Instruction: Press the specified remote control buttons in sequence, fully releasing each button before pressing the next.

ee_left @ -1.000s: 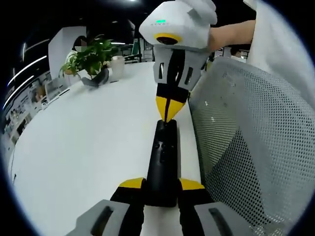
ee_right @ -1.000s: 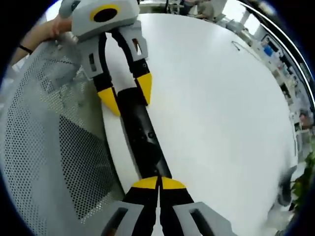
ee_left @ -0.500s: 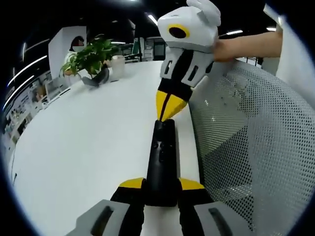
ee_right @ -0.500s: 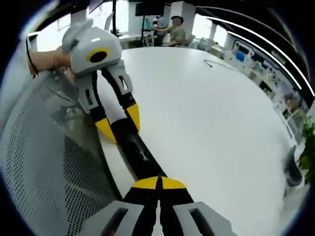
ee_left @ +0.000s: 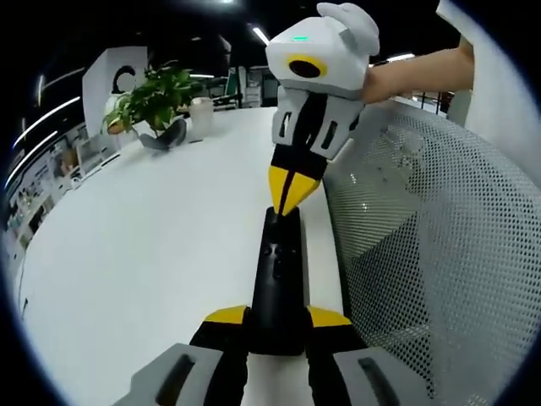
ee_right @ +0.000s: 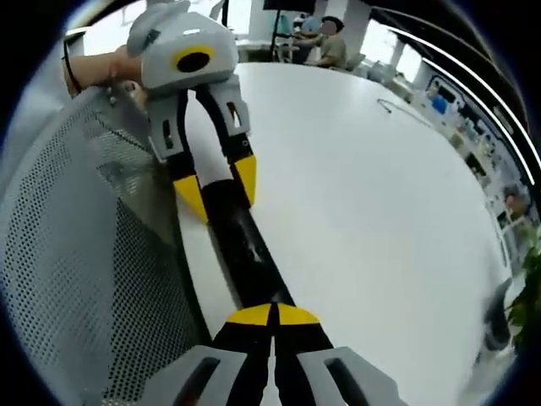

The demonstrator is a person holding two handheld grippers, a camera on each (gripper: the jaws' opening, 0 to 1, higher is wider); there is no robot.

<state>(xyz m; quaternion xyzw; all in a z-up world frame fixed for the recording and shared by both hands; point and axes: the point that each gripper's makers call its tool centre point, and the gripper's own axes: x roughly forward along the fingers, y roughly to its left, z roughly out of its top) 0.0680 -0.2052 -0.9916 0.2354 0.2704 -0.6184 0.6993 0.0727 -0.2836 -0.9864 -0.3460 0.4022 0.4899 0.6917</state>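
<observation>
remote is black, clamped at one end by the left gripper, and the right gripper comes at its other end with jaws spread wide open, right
Not quite. The right gripper has its jaws closed together into a single yellow point at the far end of the remote, not spread open; the left gripper view shows this. The rest holds: the remote is black and the left gripper clamps its near end.

A broad, glossy white table (ee_left: 152, 254) carries a slim black remote control (ee_left: 277, 283) near its edge, and a leafy green potted plant (ee_left: 152, 97) beside a white cup (ee_left: 201, 114) at its far end.
</observation>
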